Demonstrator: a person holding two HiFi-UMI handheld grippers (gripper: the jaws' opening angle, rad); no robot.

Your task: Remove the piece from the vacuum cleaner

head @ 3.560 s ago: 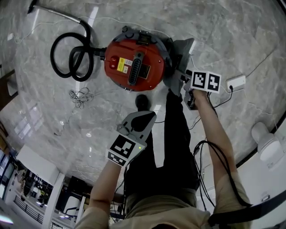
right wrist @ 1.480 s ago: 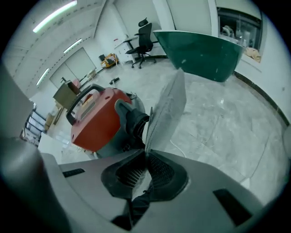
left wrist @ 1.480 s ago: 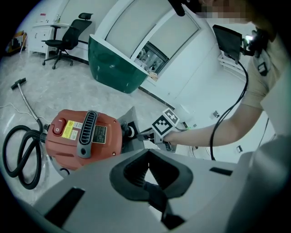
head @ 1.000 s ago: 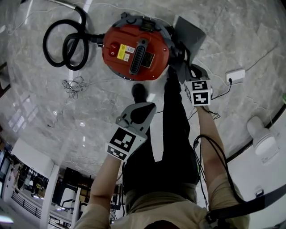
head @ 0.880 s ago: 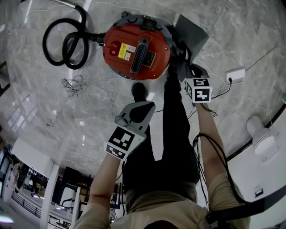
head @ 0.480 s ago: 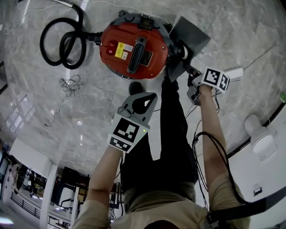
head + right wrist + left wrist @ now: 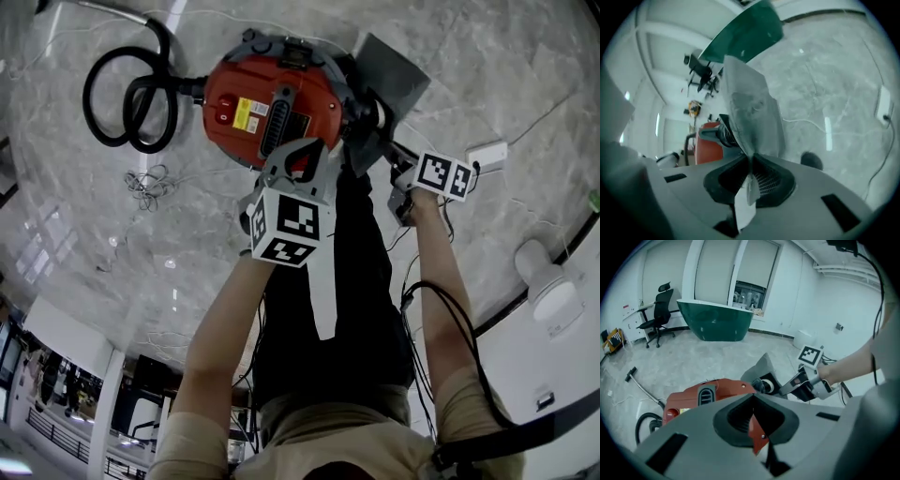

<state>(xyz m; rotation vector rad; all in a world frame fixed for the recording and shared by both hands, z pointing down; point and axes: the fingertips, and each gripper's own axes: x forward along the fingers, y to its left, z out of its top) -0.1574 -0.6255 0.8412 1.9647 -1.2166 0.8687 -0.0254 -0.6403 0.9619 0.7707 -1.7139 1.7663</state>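
Observation:
The red vacuum cleaner (image 7: 267, 103) lies on the marble floor, and its red body (image 7: 705, 394) also shows in the left gripper view. A grey dust bag (image 7: 386, 75) sticks out of its right side, joined by a black ribbed collar (image 7: 724, 133). My right gripper (image 7: 392, 155) is shut on the lower edge of that bag (image 7: 750, 108), which rises straight from between the jaws (image 7: 751, 161). My left gripper (image 7: 302, 150) hangs over the near edge of the vacuum's lid, its jaws together with nothing in them (image 7: 752, 401).
A coiled black hose (image 7: 131, 94) lies left of the vacuum, with a tangle of thin cable (image 7: 145, 183) below it. A white power strip (image 7: 489, 154) and its cords lie at the right. The person's dark trouser leg (image 7: 361, 272) stands between the arms. A green counter (image 7: 717, 324) stands beyond.
My left gripper has moved forward from beside the leg to over the vacuum's lid. The right gripper has kept its hold on the bag and barely shifted.

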